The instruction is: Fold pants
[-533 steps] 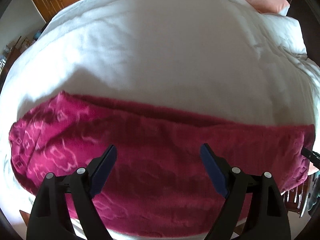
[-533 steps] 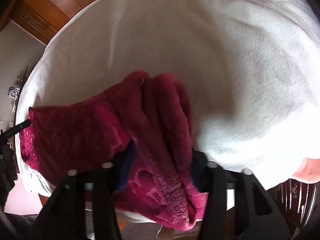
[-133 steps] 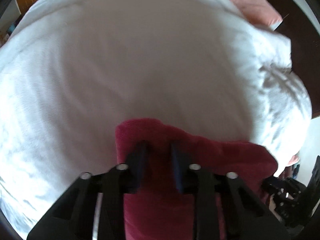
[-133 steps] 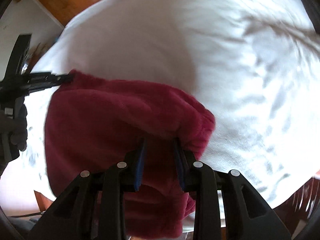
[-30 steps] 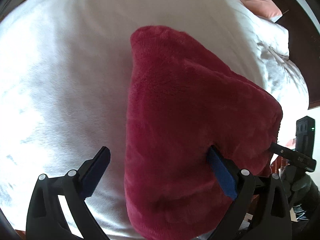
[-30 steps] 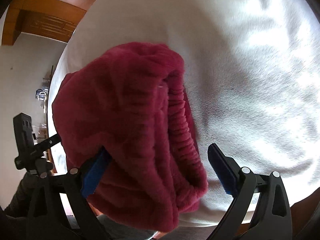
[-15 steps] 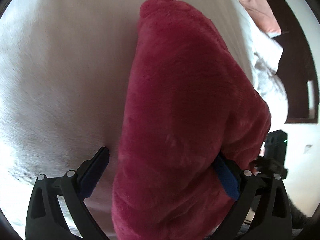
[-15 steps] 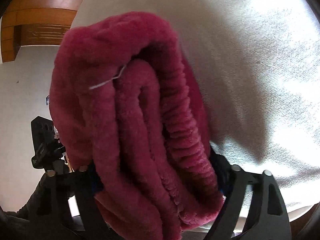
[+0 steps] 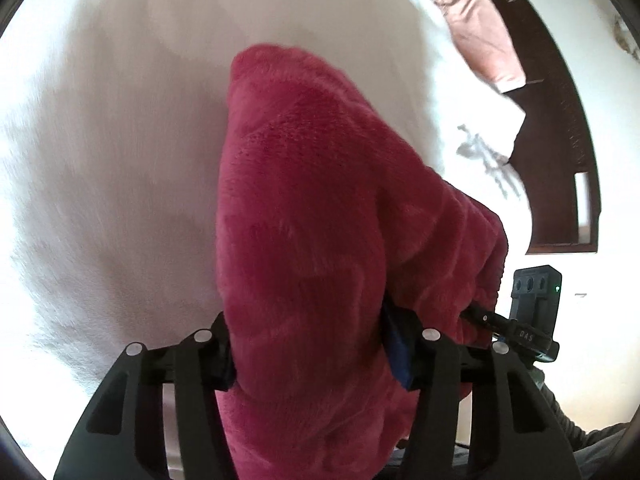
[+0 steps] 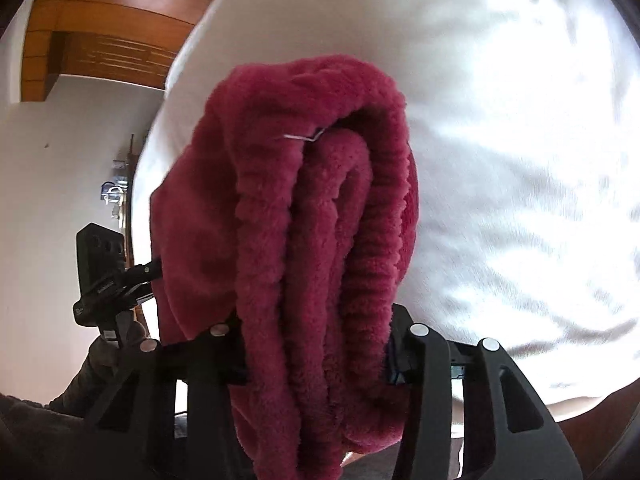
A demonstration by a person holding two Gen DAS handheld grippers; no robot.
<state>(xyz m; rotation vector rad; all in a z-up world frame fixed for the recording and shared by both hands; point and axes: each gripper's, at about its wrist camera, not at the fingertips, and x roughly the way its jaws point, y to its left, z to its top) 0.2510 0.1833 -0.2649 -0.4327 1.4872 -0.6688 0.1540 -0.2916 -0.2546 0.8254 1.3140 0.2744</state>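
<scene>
The folded pants [image 9: 316, 240] are a thick bundle of crimson fleece, lifted above the white bed [image 9: 100, 140]. My left gripper [image 9: 308, 344] is shut on one end of the bundle. My right gripper [image 10: 316, 344] is shut on the other end, where the stacked layers and ribbed waistband of the pants [image 10: 320, 208] show edge-on. Each gripper appears in the other's view: the right one [image 9: 516, 328] at the bundle's far side, the left one [image 10: 116, 280] at the left. The fingertips are buried in the fabric.
The white bedspread [image 10: 520, 160] fills both views. A pink pillow [image 9: 484, 40] and a dark wooden headboard [image 9: 568, 128] lie at the far right. A wooden wardrobe [image 10: 100, 36] and a white wall [image 10: 60, 200] are to the left.
Both grippers have closed from wide open onto the ends of the folded bundle, squeezing it narrower. The bundle has risen off the bed.
</scene>
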